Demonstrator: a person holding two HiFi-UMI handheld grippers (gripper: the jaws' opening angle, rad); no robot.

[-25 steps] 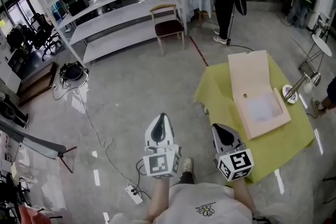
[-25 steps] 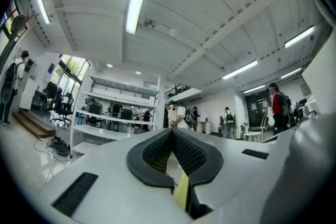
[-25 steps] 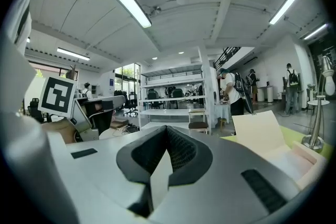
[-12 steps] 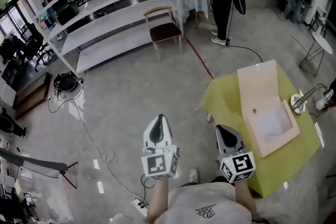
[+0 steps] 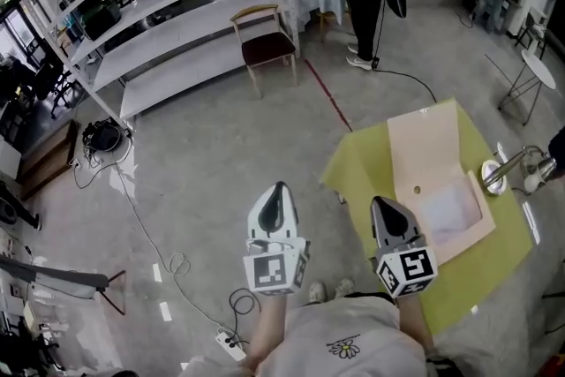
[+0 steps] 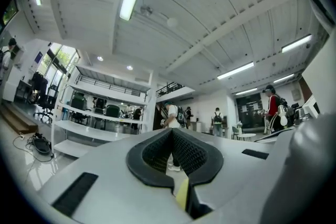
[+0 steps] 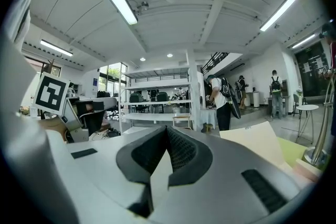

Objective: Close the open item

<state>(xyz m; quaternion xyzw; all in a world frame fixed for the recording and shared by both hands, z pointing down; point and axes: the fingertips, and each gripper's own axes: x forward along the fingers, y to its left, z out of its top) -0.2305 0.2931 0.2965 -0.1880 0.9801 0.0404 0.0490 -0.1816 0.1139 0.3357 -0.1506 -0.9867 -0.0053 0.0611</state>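
Nothing of the task is judged to have been done yet. The box (image 5: pixel 439 183) is seen lying open on the yellow-covered worktop (image 5: pixel 366 165). Its lid (image 5: pixel 425 144) is swung back beyond the hinge, on the side of the box away from the person. Its shallow tray (image 5: pixel 452 212) is exposed, with a pale lining showing inside. From the head view it cannot be settled whether the lid lies flat or stands tilted; in the right gripper view it appears as a pale panel rising at a slant. The left tool (image 5: pixel 279 190) is held well apart from the box, out to its left over the floor. Its jaws are brought fully together and nothing is caught between them. The right tool (image 5: pixel 381 202) is held nearer, just off the box's near left corner. It too is closed and empty, and no contact with the box is made by either tool. A metal stand (image 5: pixel 508 165) is set just beside the box on its right. All of the work is therefore judged to be left. The box has to be reached, the far edge of the lid has to be caught or pushed by a tool, and the lid has to be swung over the hinge. It then has to be pressed down until it is seated on the tray. The tray may need to be steadied by the other tool while this is done.
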